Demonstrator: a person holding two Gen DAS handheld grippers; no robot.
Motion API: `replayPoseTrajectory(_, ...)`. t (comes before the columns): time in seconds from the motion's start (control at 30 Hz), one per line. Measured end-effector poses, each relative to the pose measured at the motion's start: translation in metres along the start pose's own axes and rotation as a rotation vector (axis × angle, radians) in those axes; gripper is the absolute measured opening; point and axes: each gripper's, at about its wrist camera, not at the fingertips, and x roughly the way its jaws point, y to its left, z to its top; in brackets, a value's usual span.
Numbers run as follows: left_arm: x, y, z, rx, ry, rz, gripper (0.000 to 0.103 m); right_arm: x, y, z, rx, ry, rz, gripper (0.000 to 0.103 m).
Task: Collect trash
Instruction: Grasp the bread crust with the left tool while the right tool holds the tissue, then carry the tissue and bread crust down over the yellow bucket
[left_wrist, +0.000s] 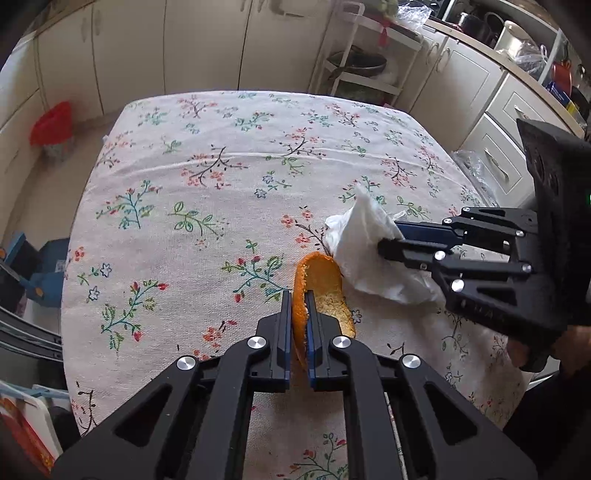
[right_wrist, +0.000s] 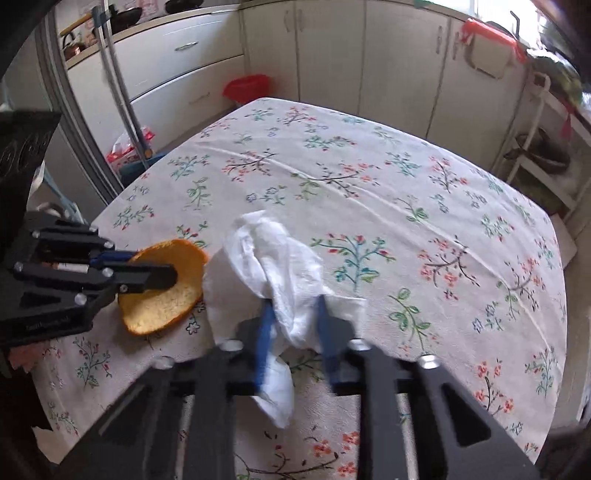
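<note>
My left gripper is shut on a curved piece of orange peel, held just above the floral tablecloth. In the right wrist view the left gripper and the peel show at the left. My right gripper is closed around a crumpled white paper tissue, which bulges past the fingers and hangs below them. In the left wrist view the right gripper holds the tissue right beside the peel.
A red-lined bin stands on the floor beyond the table's far left corner; it also shows in the right wrist view. Cream cabinets line the walls. A white shelf rack stands behind the table.
</note>
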Motion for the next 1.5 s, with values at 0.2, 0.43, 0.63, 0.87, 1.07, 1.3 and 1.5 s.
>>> replayPoseTrajectory(0.2,-0.028,-0.013,-0.004,0.030,-0.070,0.027,0.004,-0.022,-0.006,-0.007,0.132,-0.026,0.063,0.012)
replayPoseTrajectory(0.43,-0.075,-0.029,-0.016,0.045,-0.187,0.075,0.004,-0.062,0.001,-0.029,0.319,-0.110,0.189,0.012)
replayPoseTrajectory(0.63,-0.119,-0.042,-0.041,0.018,-0.288,0.099,0.004,-0.106,0.011,-0.057,0.409,-0.228,0.263,0.012)
replayPoseTrajectory(0.87,-0.147,-0.063,-0.074,0.007,-0.338,0.107,0.004,-0.141,0.024,-0.094,0.477,-0.320,0.310,0.012)
replayPoseTrajectory(1.07,-0.162,-0.078,-0.104,-0.003,-0.362,0.122,0.004,-0.157,0.041,-0.110,0.455,-0.358,0.314,0.012)
replayPoseTrajectory(1.3,-0.174,-0.085,-0.139,-0.020,-0.370,0.135,0.004,-0.167,0.055,-0.143,0.445,-0.361,0.290,0.013)
replayPoseTrajectory(1.5,-0.180,-0.091,-0.165,-0.022,-0.359,0.137,0.004,-0.171,0.066,-0.173,0.464,-0.344,0.283,0.013)
